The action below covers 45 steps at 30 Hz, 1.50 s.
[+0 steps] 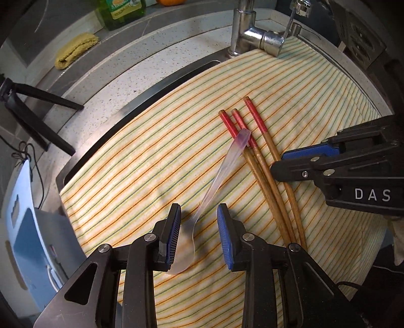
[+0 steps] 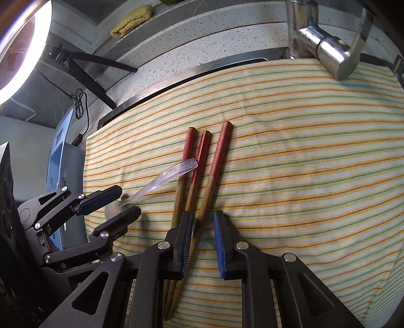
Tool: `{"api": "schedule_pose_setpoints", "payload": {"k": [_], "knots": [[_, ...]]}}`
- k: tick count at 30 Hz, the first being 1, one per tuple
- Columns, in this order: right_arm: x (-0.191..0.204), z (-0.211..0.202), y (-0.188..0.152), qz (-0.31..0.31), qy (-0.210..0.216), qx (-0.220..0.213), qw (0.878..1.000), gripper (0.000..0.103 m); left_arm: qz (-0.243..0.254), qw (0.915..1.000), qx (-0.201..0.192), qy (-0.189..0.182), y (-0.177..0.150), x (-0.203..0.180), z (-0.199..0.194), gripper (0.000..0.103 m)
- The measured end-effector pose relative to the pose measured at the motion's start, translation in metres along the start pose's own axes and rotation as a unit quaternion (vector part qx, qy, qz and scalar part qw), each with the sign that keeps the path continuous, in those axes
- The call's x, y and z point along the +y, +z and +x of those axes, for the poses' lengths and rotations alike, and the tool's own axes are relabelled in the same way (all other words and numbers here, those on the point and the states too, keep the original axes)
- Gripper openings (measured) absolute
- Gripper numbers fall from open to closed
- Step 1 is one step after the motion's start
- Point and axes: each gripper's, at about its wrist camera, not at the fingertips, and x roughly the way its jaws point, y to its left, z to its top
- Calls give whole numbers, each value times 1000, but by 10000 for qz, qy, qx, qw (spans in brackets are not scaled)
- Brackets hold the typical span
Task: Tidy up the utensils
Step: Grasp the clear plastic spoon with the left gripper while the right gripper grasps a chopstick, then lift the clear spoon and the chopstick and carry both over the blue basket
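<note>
Three wooden chopsticks with red tops (image 1: pixel 262 161) (image 2: pixel 202 176) lie side by side on a striped cloth (image 1: pixel 151 161) (image 2: pixel 303 156). A clear plastic spoon (image 1: pixel 217 176) (image 2: pixel 166 176) lies on the cloth with its handle tip resting across the two left chopsticks. My left gripper (image 1: pixel 199 219) (image 2: pixel 126 199) is open, its jaws on either side of the spoon's neck just above the bowl. My right gripper (image 2: pixel 202 227) (image 1: pixel 277 164) is open over the chopsticks' lower shafts, with at least one shaft between its jaws.
The cloth covers a sink with a steel rim (image 1: pixel 156 90). A chrome faucet (image 1: pixel 255 32) (image 2: pixel 323 43) stands at the back. A yellow rag (image 1: pixel 75 49), a green soap bottle (image 1: pixel 121 12) and a black stand (image 1: pixel 38 111) are on the speckled counter. A blue-white device (image 1: pixel 27 227) is at left.
</note>
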Motion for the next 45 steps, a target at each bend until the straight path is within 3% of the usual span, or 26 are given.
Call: {"api": "schedule_pose_setpoints", "payload": {"k": [3,5,9,15,24,28,30,32,36,39,40,42,45], "knots": [[-1,0,0,-82,25,18,10000,10,-1,10000,35,-54,1,-1,4,26],[-3,0,1,-52,79,31,10000,9,-32,9998,32,-178,2,0,4,14],[-8,-2,-1,60,230,2,9997,9,-108,9996,23,-244,-2,2,2,5],[-23,-9,-10,315,584,-20,9978,8,-591,9963,-67,-621,-13,15,-3,5],[-31,-37,-17,388,893,-260,9949,7,-957,9912,-388,-832,-29,25,-27,4],[-28,-44,-14,256,805,-355,9958,6,-951,9920,-388,-734,-26,26,-23,5],[-29,-44,-14,271,804,-346,9958,6,-905,9930,-362,-664,-24,24,-21,11],[-30,-42,-15,282,785,-328,9960,6,-845,9942,-312,-594,-21,20,-18,25],[-35,-38,-17,357,808,-280,9957,6,-549,9980,-68,-309,-17,11,-6,25],[-34,-38,-18,353,818,-294,9956,6,-560,9979,24,-327,-14,13,1,25],[-34,-39,-18,354,822,-300,9955,6,-549,9979,20,-342,-13,14,2,24],[-34,-39,-17,354,822,-316,9955,6,-515,9982,20,-317,-12,15,2,10],[-34,-38,-17,376,846,-322,9952,6,-647,9967,28,-482,-13,20,3,5]]}}
